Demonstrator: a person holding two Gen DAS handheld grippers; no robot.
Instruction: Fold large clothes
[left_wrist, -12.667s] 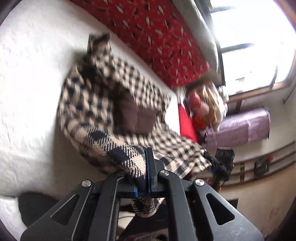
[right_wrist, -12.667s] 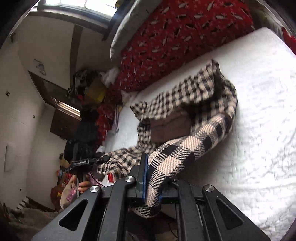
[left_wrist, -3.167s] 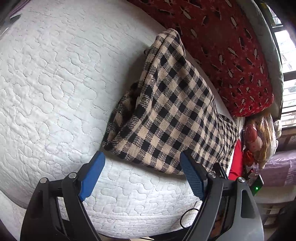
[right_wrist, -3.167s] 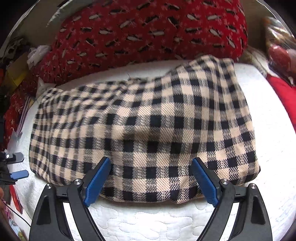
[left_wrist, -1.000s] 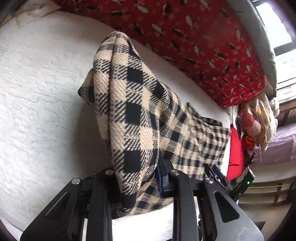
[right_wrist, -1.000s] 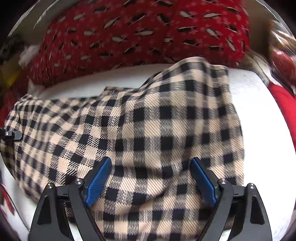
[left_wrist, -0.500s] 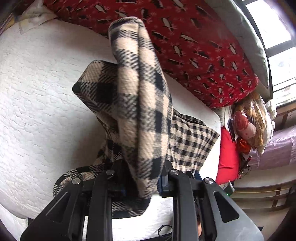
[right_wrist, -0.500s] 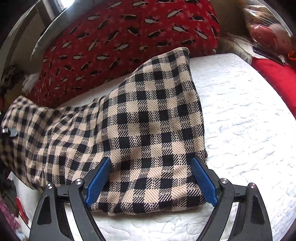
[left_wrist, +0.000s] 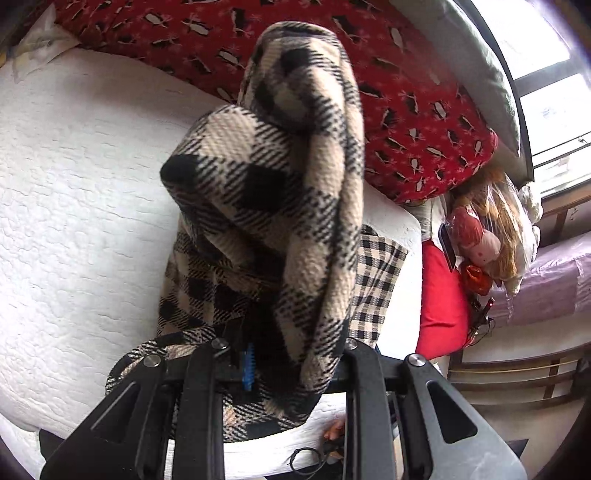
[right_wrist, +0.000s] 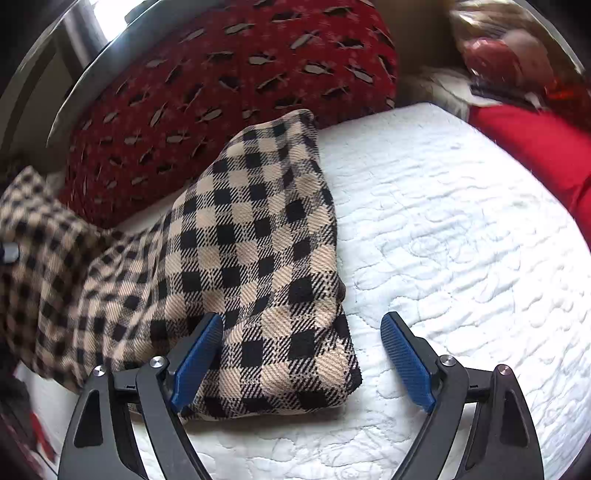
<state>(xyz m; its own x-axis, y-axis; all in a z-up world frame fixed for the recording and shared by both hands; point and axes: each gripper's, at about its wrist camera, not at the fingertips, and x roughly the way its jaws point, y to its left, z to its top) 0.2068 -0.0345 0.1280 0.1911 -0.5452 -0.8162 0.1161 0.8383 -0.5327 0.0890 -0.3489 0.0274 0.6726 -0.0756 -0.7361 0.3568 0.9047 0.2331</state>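
A beige and black checked garment (right_wrist: 258, 236) lies on the white quilted bed (right_wrist: 461, 229). My left gripper (left_wrist: 284, 365) is shut on a thick fold of the checked garment (left_wrist: 295, 177), which rises in a lifted hump and drapes over the jaws. Its blue pad (left_wrist: 248, 365) shows only on the left side. In the right wrist view the lifted end of the cloth hangs at the far left. My right gripper (right_wrist: 301, 354) stands open just above the garment's near right corner; the blue pads (right_wrist: 404, 356) do not press on the cloth.
A red patterned cushion (right_wrist: 229, 70) lines the far edge of the bed. A red pillow (left_wrist: 441, 295) and a bagged doll (left_wrist: 484, 236) sit past the bed's right end, with a purple covered bench (left_wrist: 554, 280) beyond. Bare quilt stretches to the right of the garment.
My left gripper has lifted its fold of the garment higher and carried it across. The right gripper, still open, has shifted right to the garment's near corner.
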